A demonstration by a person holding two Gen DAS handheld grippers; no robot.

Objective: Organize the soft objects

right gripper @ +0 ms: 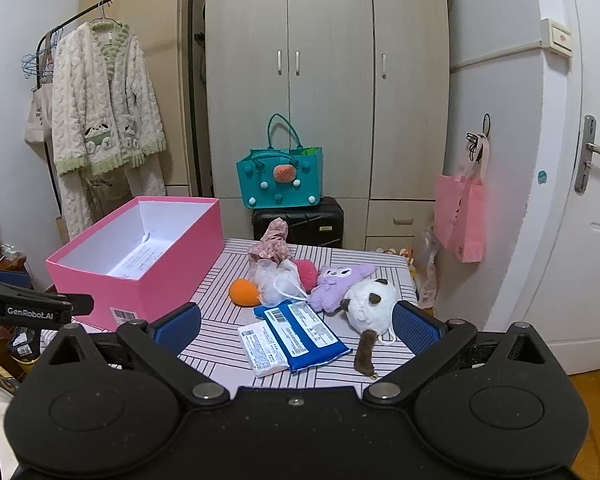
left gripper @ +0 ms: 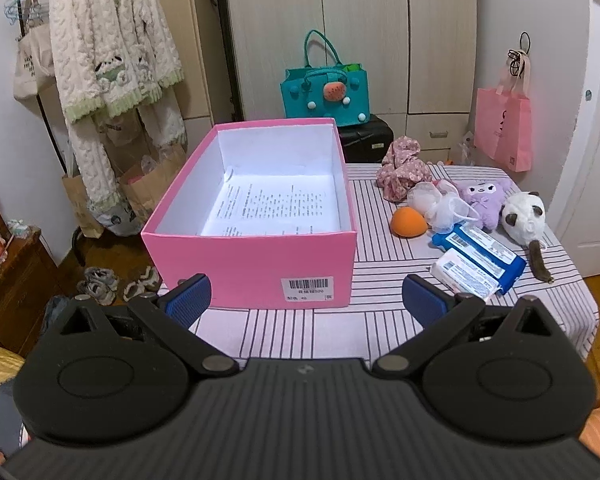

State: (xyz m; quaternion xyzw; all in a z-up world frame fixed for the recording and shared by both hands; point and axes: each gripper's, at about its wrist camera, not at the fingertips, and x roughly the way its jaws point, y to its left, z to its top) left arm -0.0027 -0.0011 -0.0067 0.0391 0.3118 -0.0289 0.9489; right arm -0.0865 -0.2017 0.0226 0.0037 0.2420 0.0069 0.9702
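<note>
The soft things are lying in a loose heap on the right half of the striped table (right gripper: 220, 276), to the right of the box: an orange sponge (right gripper: 244, 292), a white mesh puff (right gripper: 278, 284) touching it, a red puff (right gripper: 306, 274) behind that, a crumpled floral cloth (right gripper: 272, 246) at the back, a purple plush (right gripper: 340, 282) and a white panda plush (right gripper: 370, 306) leaning against each other. In front of them a blue tissue pack (right gripper: 304, 334) is overlapping a white tissue pack (right gripper: 260, 346), and a brown furry tail (right gripper: 365, 354) is lying just beside the panda.

The pink box (left gripper: 252, 264) is sitting open on the left half of the table, holding only a printed sheet (left gripper: 272, 208).

The left gripper (left gripper: 306, 300) is hovering in front of the box, its blue fingers (left gripper: 190, 298) spread wide and holding nothing. The right gripper (right gripper: 296, 326) is hanging over the tissue packs, fingers (right gripper: 414, 328) likewise spread wide and empty.

Behind the table a teal bag (right gripper: 280, 182) is standing on a black suitcase (right gripper: 300, 220).
</note>
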